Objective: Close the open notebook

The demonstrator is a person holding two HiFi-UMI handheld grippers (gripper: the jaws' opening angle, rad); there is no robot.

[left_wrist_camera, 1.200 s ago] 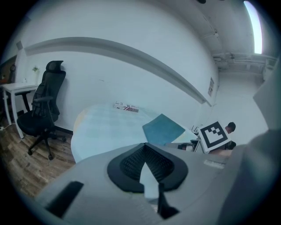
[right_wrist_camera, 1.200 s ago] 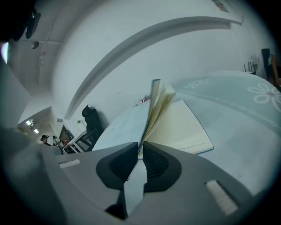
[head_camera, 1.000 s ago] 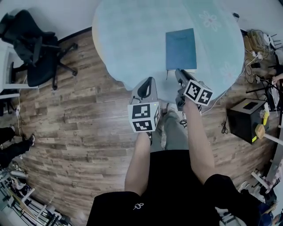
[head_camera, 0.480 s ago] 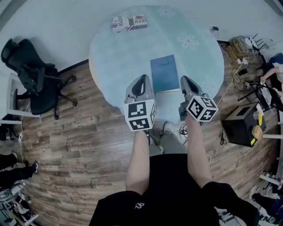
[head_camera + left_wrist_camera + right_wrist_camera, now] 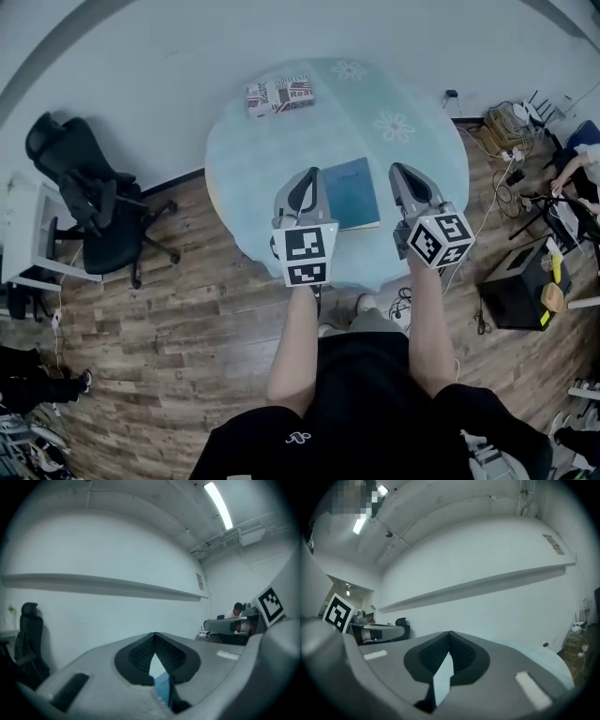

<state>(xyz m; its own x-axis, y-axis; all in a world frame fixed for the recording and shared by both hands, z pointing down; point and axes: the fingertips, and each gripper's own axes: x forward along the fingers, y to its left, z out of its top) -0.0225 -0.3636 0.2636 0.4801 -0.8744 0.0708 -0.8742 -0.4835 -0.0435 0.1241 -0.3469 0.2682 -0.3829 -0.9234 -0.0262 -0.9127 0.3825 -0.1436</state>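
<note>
A blue notebook [image 5: 350, 192] lies closed and flat on the round table [image 5: 281, 141], which has a pale blue flowered cloth. In the head view both grippers are held level above the table's near edge, one on each side of the notebook and clear of it. My left gripper [image 5: 305, 175] is shut with nothing in it; in its own view the left gripper [image 5: 155, 634] has its tips meeting, and a sliver of blue shows low in the gap. My right gripper [image 5: 401, 171] is shut and empty too, and the right gripper [image 5: 449, 633] points at a bare wall.
A printed box [image 5: 279, 94] lies at the table's far side. A black office chair [image 5: 94, 206] stands to the left on the wood floor. On the right are a black case [image 5: 516, 281], tangled cables [image 5: 511, 122] and a seated person [image 5: 581, 164].
Both grippers have risen and drawn back from the notebook, so the table looks smaller and farther. The notebook stays closed in the same spot.
</note>
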